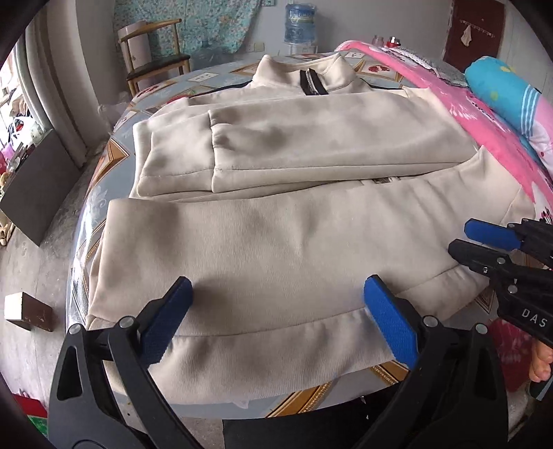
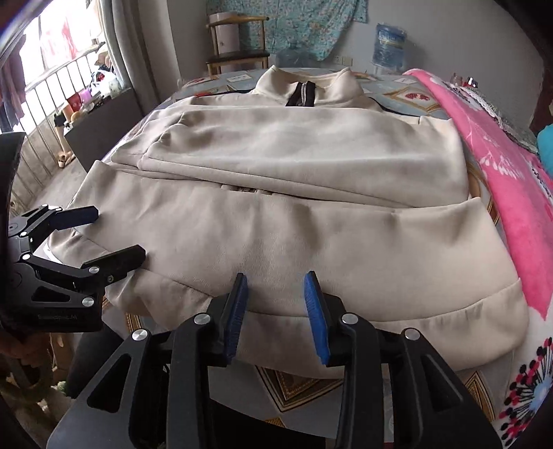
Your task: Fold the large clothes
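A large beige zip-collar jacket [image 1: 276, 214] lies flat on the patterned table, collar at the far end, both sleeves folded across the chest; it also fills the right wrist view [image 2: 293, 207]. My left gripper [image 1: 276, 293] is open and empty, its blue pads spread wide over the near hem band. My right gripper [image 2: 276, 286] is open and empty, pads a narrower gap apart, above the hem. Each gripper shows in the other's view: the right one [image 1: 463, 238] at the hem's right corner, the left one [image 2: 117, 235] at the hem's left corner.
A pink blanket [image 1: 484, 114] and blue pillow [image 1: 497, 86] lie along the table's right side. A wooden chair [image 1: 152, 62] and a water bottle [image 1: 300, 24] stand behind the table. A dark cabinet [image 1: 31, 193] is on the left. The table edge [image 1: 311, 400] is close below my fingers.
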`<state>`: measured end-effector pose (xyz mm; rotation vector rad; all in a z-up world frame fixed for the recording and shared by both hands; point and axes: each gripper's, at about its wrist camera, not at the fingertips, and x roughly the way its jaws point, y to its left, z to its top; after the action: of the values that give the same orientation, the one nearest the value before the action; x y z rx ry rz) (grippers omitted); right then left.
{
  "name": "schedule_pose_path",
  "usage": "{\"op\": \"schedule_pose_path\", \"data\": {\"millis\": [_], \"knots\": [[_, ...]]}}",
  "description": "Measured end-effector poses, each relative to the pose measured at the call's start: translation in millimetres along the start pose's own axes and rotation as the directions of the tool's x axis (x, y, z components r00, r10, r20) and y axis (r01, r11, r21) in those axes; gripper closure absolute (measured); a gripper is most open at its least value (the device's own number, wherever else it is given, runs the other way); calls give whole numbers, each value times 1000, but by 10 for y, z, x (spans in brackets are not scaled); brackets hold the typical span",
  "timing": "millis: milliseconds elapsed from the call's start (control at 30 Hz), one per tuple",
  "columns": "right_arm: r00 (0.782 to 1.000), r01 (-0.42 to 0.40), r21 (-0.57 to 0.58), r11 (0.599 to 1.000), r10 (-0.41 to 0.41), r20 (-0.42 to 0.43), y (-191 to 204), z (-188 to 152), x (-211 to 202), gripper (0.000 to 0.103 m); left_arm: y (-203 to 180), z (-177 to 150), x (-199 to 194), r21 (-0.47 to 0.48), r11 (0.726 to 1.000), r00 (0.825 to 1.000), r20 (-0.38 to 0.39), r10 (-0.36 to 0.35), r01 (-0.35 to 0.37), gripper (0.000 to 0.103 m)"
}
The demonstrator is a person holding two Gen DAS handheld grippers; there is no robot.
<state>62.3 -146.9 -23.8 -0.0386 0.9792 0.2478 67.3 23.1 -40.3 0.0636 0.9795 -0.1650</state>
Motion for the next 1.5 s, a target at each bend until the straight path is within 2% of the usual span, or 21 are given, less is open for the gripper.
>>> {"op": "schedule_pose_path", "data": {"millis": [67, 133, 167, 233, 367, 400, 1500], "knots": [[1000, -27, 43, 999, 27, 7, -95, 51, -34, 67, 18, 12, 8, -10, 1000, 1000, -15, 0, 0, 6], [999, -19, 54, 998, 17, 39, -146, 77, -108, 58, 18, 31, 19, -16, 1000, 999, -35, 12, -13, 6], [998, -7, 57, 998, 4, 55, -168, 90, -132, 46, 13, 39, 23, -22, 1000, 999, -42, 21, -22, 6], [998, 21, 47, 999, -24, 65, -194, 115, -115, 34, 4, 45, 31, -36, 999, 998, -51, 38, -40, 6], [997, 69, 12, 998, -69, -16, -215, 61, 141, 27, -8, 70, 48, -58, 996, 996, -65, 65, -69, 6], [997, 81, -1, 997, -81, 5, -201, 47, 127, 25, -8, 72, 50, -61, 996, 995, -69, 68, -72, 6], [994, 102, 11, 995, -101, -52, -235, 113, 199, 14, -2, 53, 20, -77, 994, 996, -51, 74, -77, 6]]}}
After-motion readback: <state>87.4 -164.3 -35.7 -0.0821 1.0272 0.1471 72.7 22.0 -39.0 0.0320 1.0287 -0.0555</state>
